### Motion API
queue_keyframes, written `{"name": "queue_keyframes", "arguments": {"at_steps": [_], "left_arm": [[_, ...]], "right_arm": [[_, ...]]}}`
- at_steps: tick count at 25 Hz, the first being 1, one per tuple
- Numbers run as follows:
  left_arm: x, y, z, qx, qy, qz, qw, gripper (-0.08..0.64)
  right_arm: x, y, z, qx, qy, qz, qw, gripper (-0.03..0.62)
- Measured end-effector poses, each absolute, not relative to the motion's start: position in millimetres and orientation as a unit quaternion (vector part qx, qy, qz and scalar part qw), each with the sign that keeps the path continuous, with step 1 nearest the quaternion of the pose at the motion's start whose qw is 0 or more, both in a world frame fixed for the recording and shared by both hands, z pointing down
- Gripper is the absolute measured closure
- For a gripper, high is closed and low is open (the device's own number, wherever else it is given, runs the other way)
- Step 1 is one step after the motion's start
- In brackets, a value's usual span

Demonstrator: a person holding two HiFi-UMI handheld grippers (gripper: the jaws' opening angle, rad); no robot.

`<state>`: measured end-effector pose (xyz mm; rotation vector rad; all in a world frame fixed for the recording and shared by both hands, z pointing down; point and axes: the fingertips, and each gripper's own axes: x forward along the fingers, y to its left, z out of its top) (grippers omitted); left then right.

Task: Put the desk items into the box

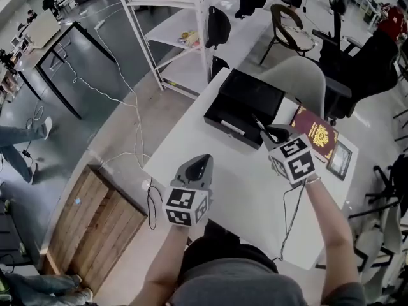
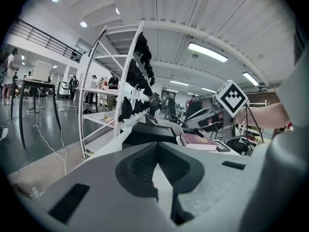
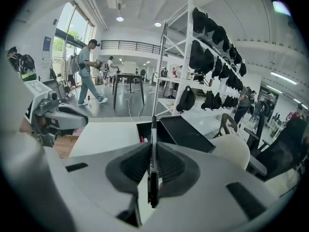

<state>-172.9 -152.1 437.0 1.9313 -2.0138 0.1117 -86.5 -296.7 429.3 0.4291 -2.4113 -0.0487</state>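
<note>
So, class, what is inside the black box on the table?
Small pink and white items show at the open end of the black box. Its lid covers the rest, and the held pen crosses the opening.

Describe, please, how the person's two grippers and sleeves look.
Both the left gripper and the right gripper have light grey moulded bodies, with dark grey ribbed pads lining the V-shaped jaws. Each carries a white cube printed with black square markers. The person wears a grey short-sleeved top, so the forearms are uncovered.
</note>
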Motion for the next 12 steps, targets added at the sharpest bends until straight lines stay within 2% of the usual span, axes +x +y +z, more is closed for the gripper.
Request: {"name": "queue_keyframes", "arguments": {"at_steps": [12], "left_arm": [[-205.7,-159.6,446.2,0.681,-0.708,0.031,0.185,0.554]], "right_arm": [[-137.4,-332.7,476.4,0.159,-0.9,-0.046,0.403,0.545]]}}
